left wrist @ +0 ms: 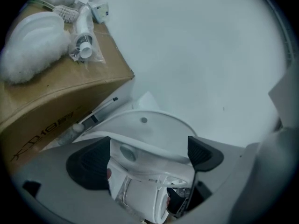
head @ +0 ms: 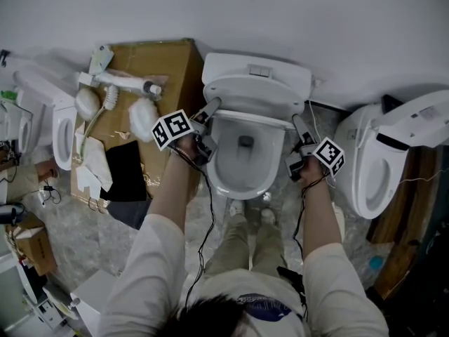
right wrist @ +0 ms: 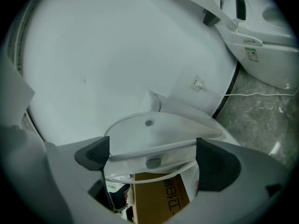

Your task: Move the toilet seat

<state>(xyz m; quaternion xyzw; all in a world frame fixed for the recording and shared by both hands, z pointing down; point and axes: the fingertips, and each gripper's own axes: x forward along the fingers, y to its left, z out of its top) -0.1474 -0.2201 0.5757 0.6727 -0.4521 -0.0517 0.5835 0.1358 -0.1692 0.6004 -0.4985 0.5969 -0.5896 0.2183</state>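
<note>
Seat: the toilet seat point(head: 256, 97) stood raised, leaning back on the tank point(head: 231, 65) above the open bowl point(head: 245, 167).
Left gripper point(head: 210, 109): jaws spread wide at the seat's left edge, with the rim between the pads but not gripped.
Right gripper point(head: 299, 123): likewise wide apart at the seat's right edge, holding nothing.
Surroundings: a cardboard box point(head: 165, 65) stood just left of the toilet, and another toilet point(head: 379, 153) to its right.
</note>
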